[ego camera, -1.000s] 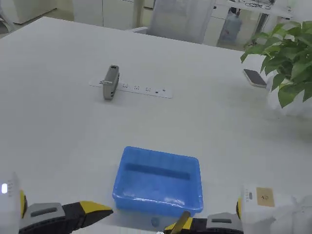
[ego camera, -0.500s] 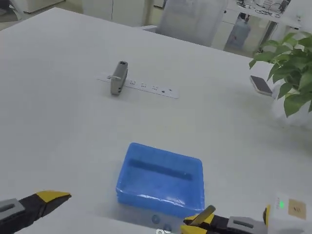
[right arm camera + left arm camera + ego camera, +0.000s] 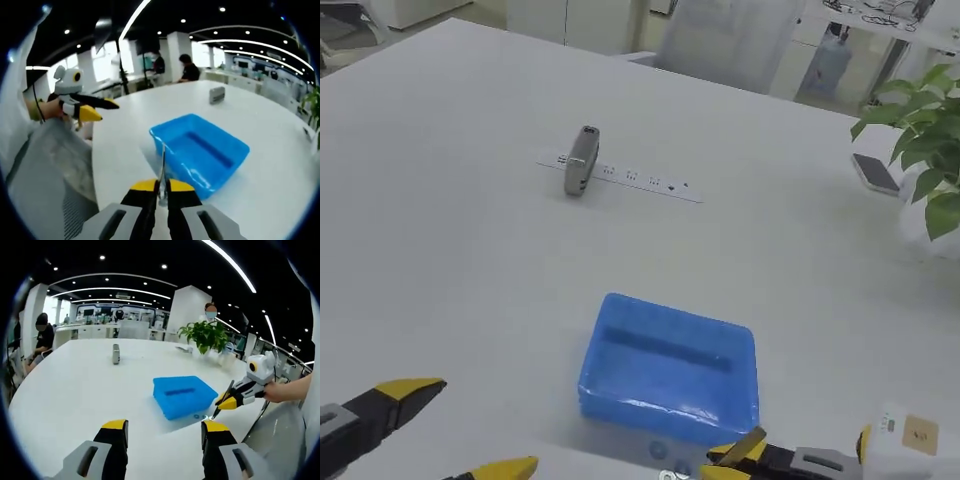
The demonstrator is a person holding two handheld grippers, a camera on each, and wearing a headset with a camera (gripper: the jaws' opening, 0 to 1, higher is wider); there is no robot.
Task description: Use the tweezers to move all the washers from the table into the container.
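Observation:
A blue plastic container [image 3: 670, 365] sits near the front edge of the white table [image 3: 470, 260]. Small washers [image 3: 658, 452] lie on the table just in front of it, beside the tweezers' tip. My right gripper [image 3: 732, 458] is at the container's front right corner, shut on thin tweezers [image 3: 162, 162] that point toward the container [image 3: 200, 150]. At the front left, my left gripper [image 3: 460, 428] is open with nothing between its jaws. The left gripper view shows its own gripper [image 3: 165, 427], the container [image 3: 182, 395], and the right gripper [image 3: 235, 397] with the tweezers angled down at the table.
A white power strip [image 3: 640, 182] with a grey adapter [image 3: 581, 160] lies mid-table. A phone [image 3: 876, 173] and a green plant [image 3: 930, 110] stand at the far right. A chair [image 3: 730, 40] is behind the table. People sit in the background.
The head view has shifted, so the table's things sit further right. The left gripper has drawn left and stands wider open, with both jaw tips in sight. The right gripper stays by the container's front.

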